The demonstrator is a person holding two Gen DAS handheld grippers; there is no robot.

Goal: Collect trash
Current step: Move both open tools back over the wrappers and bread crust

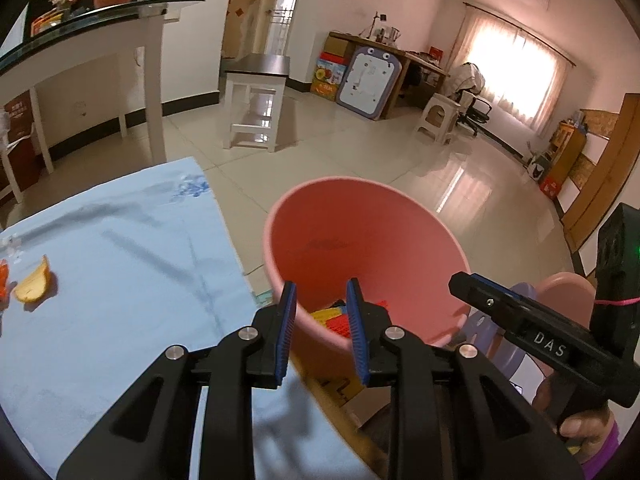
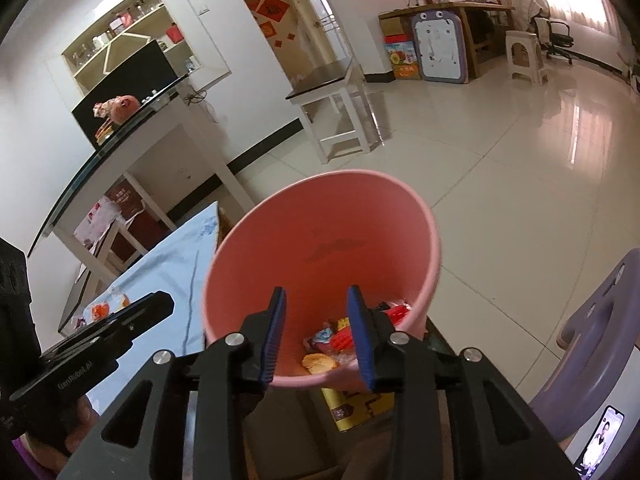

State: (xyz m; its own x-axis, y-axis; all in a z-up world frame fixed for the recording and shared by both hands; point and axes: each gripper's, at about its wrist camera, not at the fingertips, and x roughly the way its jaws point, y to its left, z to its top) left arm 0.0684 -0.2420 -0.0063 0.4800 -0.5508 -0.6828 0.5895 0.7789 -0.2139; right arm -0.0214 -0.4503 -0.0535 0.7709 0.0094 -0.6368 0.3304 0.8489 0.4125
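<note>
A pink trash bucket (image 1: 360, 232) stands off the table's right edge; it also shows in the right wrist view (image 2: 320, 224) with several bits of colourful trash (image 2: 332, 344) at its bottom. My left gripper (image 1: 322, 304) is open and empty over the bucket's near rim. My right gripper (image 2: 316, 312) is open and empty, also over the near rim. A yellow peel piece (image 1: 34, 284) and an orange scrap (image 1: 3, 276) lie on the light blue tablecloth (image 1: 120, 280) at the far left. More scraps (image 2: 106, 308) show on the cloth in the right wrist view.
A purple plastic stool (image 2: 600, 320) stands right of the bucket, with a phone (image 2: 600, 444) below it. A yellow box (image 2: 356, 404) lies under the bucket. A glass-topped white table (image 1: 100, 28) and a white stool (image 1: 256, 100) stand beyond on the tiled floor.
</note>
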